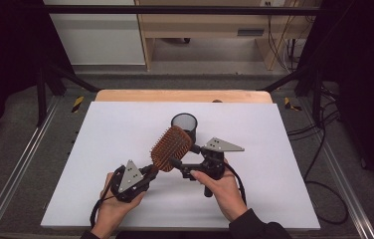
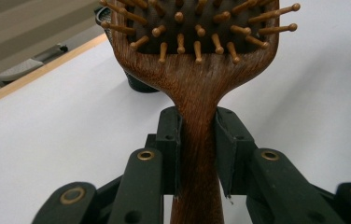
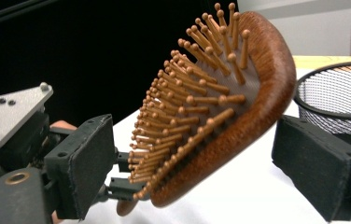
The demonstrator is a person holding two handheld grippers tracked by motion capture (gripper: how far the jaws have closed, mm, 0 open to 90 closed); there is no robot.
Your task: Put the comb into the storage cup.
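A wooden paddle hairbrush [image 1: 171, 148] is held up over the white table, its bristles facing the near left in the high view. My left gripper [image 1: 150, 172] is shut on its handle [image 2: 197, 121], one pad on each side of the neck. My right gripper [image 3: 204, 163] straddles the brush head [image 3: 239, 107]. One pad [image 3: 87, 161] faces the bristle tips and the other sits behind the wooden back, each with a small gap. Nothing is pinched between them.
A black mesh cup [image 1: 184, 122] stands upright just behind the brush head, close to the right gripper's far pad [image 3: 320, 165]. The white table top [image 1: 125, 124] ends in a wooden strip at the back. Cables trail from both grippers toward the person.
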